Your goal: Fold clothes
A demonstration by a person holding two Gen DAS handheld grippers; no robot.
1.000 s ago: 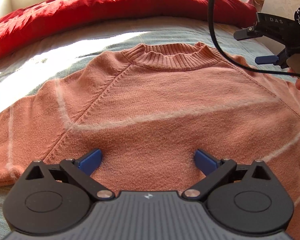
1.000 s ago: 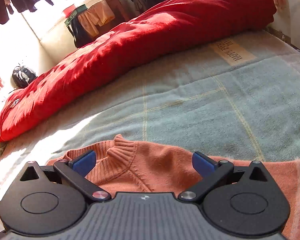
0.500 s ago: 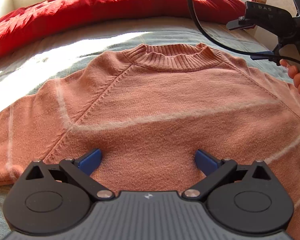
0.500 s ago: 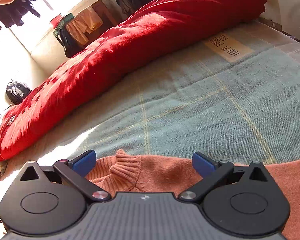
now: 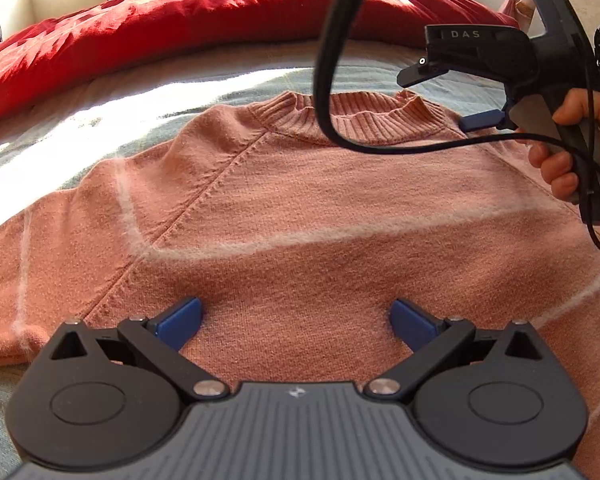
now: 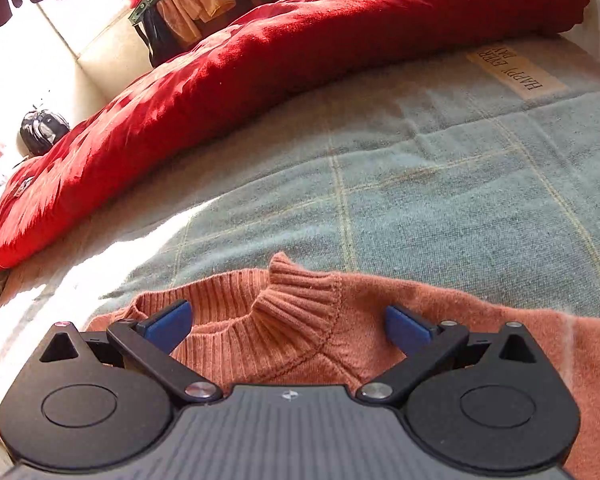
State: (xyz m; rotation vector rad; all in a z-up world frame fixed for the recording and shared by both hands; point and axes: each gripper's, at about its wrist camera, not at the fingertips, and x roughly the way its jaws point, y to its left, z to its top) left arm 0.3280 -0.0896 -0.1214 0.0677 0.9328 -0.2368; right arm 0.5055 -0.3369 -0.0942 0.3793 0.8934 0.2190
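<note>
A salmon-pink knit sweater [image 5: 300, 208] with thin white stripes lies flat and face up on the bed, its ribbed collar [image 5: 364, 120] at the far side. My left gripper [image 5: 296, 318] hovers open over the sweater's lower chest, nothing between its blue fingers. In the right wrist view the collar [image 6: 284, 304] sits just ahead of my right gripper [image 6: 288, 322], which is open above the neck and shoulder. From the left wrist view, the right gripper [image 5: 452, 96] is held by a hand [image 5: 560, 160] over the sweater's right shoulder.
A red duvet [image 5: 180, 28] is bunched along the far side of the bed. The grey-green plaid bedcover [image 6: 460, 184] spreads beyond the collar. A black cable [image 5: 332, 80] hangs across the left wrist view. Clothes hang against the back wall [image 6: 196, 4].
The right gripper has come in leftward and lower toward the collar, which now fills more of its view. The cable swung left. My left gripper has barely moved.
</note>
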